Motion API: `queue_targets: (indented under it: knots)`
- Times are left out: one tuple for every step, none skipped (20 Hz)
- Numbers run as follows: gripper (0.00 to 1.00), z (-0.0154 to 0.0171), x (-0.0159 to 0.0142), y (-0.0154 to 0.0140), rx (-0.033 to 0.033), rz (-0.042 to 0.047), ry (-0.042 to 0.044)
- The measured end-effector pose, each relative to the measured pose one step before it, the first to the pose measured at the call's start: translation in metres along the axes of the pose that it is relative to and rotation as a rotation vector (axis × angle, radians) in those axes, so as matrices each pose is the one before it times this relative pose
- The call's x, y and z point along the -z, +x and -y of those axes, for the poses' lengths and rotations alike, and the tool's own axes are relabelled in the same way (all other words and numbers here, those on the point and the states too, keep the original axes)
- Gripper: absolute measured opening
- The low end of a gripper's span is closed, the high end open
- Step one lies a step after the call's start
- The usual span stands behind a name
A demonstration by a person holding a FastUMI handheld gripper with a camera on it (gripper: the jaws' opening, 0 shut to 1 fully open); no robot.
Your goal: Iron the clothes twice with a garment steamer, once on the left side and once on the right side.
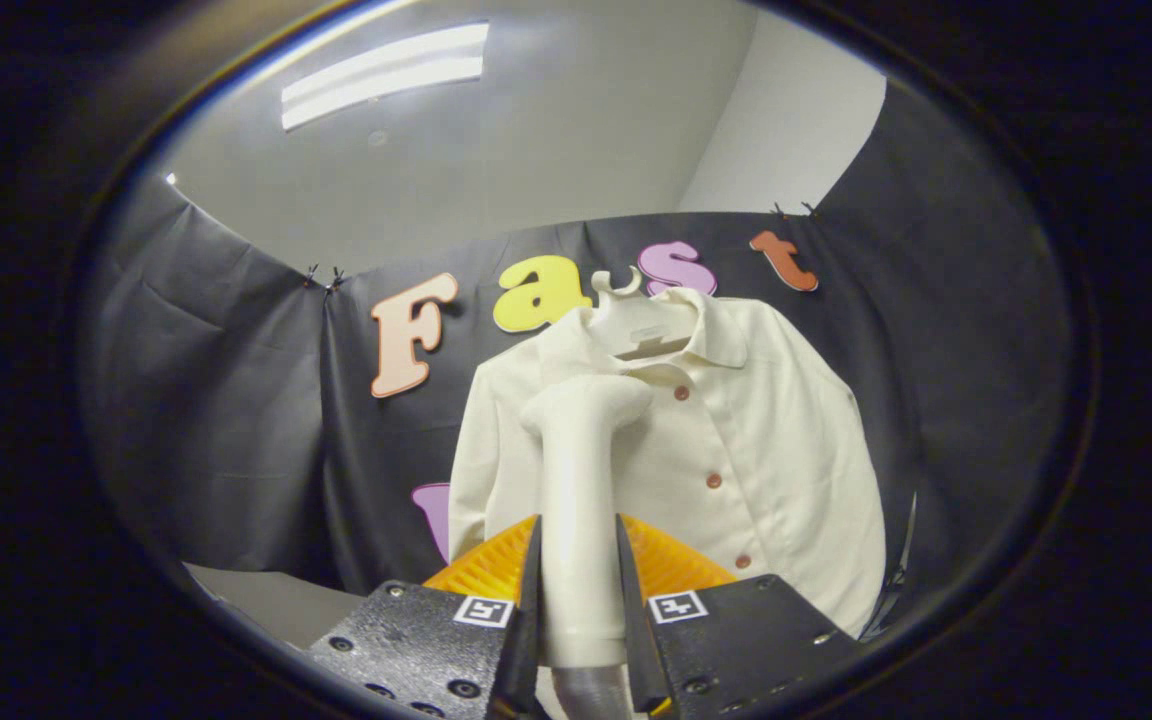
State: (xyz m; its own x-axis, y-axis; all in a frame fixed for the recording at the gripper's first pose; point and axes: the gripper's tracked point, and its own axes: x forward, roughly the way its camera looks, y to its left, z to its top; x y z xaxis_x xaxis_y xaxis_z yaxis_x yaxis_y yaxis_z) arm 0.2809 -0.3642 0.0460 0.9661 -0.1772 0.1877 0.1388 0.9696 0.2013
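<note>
The gripper (578, 590) clamps both fingers on the handle of a pale garment steamer (576, 480), its head raised toward a cream buttoned shirt (736, 440) hanging on a hanger (626, 290) just beyond. The steamer appears poised near the shirt's upper part beside the collar; a pass probably calls for a steady downward stroke. The shirt hangs smooth.

- Steamer (581, 500), clamped between the gripper (578, 600) fingers: smooth matt plastic, with a darker, slightly glossy base.
- Shirt (736, 440), beyond the fingers: soft matt woven cloth, with small glossy buttons.
- Hanger (626, 290) at the collar: smooth plastic.
- Booth wall: creased matt cloth.
</note>
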Motion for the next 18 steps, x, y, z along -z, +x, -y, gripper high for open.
queue_targets:
  knots:
    - [0.35, 0.00269, 0.005, 0.0, 0.00059, -0.00954, -0.0012]
    - [0.35, 0.00033, 0.00232, 0.00127, -0.0022, -0.00199, 0.00017]
    - [0.35, -0.00023, 0.00372, -0.00139, -0.00211, -0.00776, 0.00353]
    - [0.35, -0.00009, 0.00117, -0.0018, 0.00147, 0.00261, 0.00727]
    - [0.35, -0.00088, 0.00299, 0.00078, 0.00279, -0.00026, 0.00426]
    - [0.35, 0.00066, 0.004, -0.00131, 0.00247, -0.00897, 0.0004]
    - [0.35, 0.00154, 0.00207, -0.0016, 0.00344, -0.00551, -0.00099]
    - [0.35, 0.00186, 0.00315, -0.00231, 0.00434, -0.01002, -0.00182]
    - [0.35, 0.00101, 0.00459, -0.0038, 0.00204, -0.00929, 0.00271]
    - [0.35, 0.00165, 0.00302, -0.00413, 0.00237, -0.00413, 0.00556]
    - [0.35, 0.0011, 0.00552, -0.00221, 0.00113, -0.00931, 0.00092]
    - [0.35, 0.00142, 0.00474, -0.00322, 0.00115, -0.00832, 0.00164]
    - [0.35, 0.00184, 0.00473, -0.00225, 0.00171, -0.00789, 0.00566]
    - [0.35, 0.002, 0.00469, -0.00381, -0.00113, -0.0108, 0.00463]
    - [0.35, 0.00163, 0.00538, -0.00337, 0.00114, -0.00768, 0.00211]
    - [0.35, 0.00197, 0.00493, -0.00251, 0.00293, -0.00751, 0.00263]
    - [0.35, 0.00175, 0.00651, -0.00183, 0.00144, -0.01016, 0.00547]
    - [0.35, 0.00323, 0.00551, -0.00352, 0.00074, -0.00678, 0.01]
